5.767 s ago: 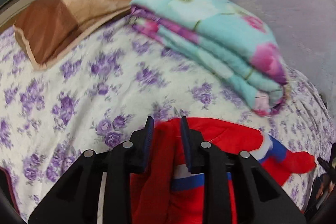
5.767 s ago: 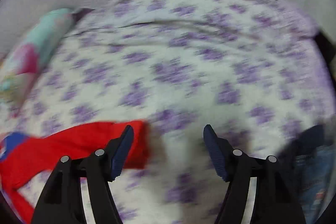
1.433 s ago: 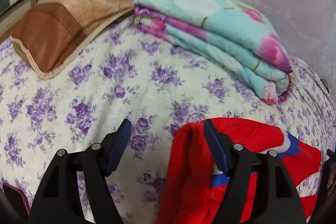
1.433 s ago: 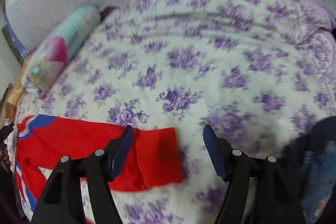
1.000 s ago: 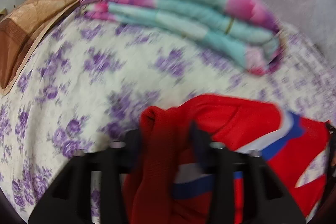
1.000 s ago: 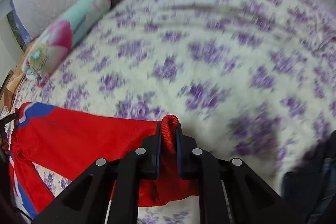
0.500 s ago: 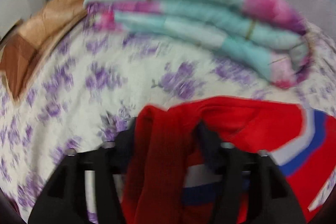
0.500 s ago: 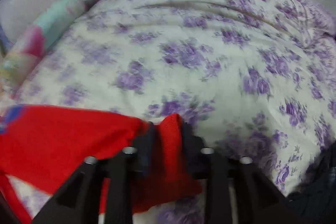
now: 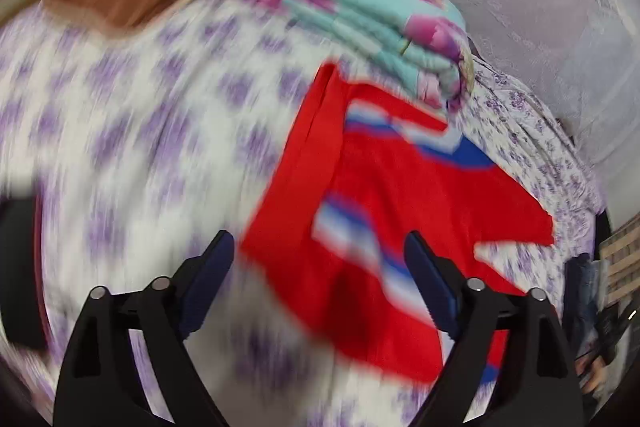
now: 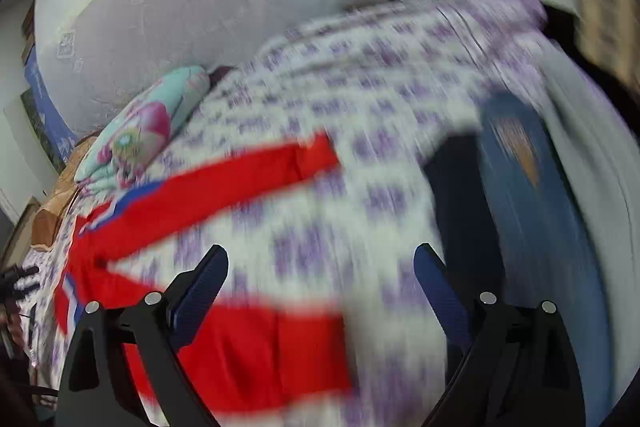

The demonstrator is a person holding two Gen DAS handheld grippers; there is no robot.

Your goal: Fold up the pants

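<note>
You have just let go of the red pants with blue and white stripes (image 9: 384, 211), both your left tongs (image 9: 320, 267) and right tongs (image 10: 320, 279) having just been opening and now spread wide and empty above them on the purple-flowered bed sheet (image 9: 140, 131).

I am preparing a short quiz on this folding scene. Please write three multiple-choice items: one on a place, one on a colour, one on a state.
1. Where do the red pants with blue and white stripes lie?
A. on the purple-flowered bedsheet
B. on a chair
C. on the floor

2. What is the main colour of the folded quilt behind them?
A. black
B. turquoise
C. yellow

3. How do the left gripper and right gripper stand?
A. both clamped on cloth
B. one clamped
C. both open

Key: A, sheet surrounds the pants; B, turquoise with pink flowers; C, jaws just opened, pads free of cloth.
</note>
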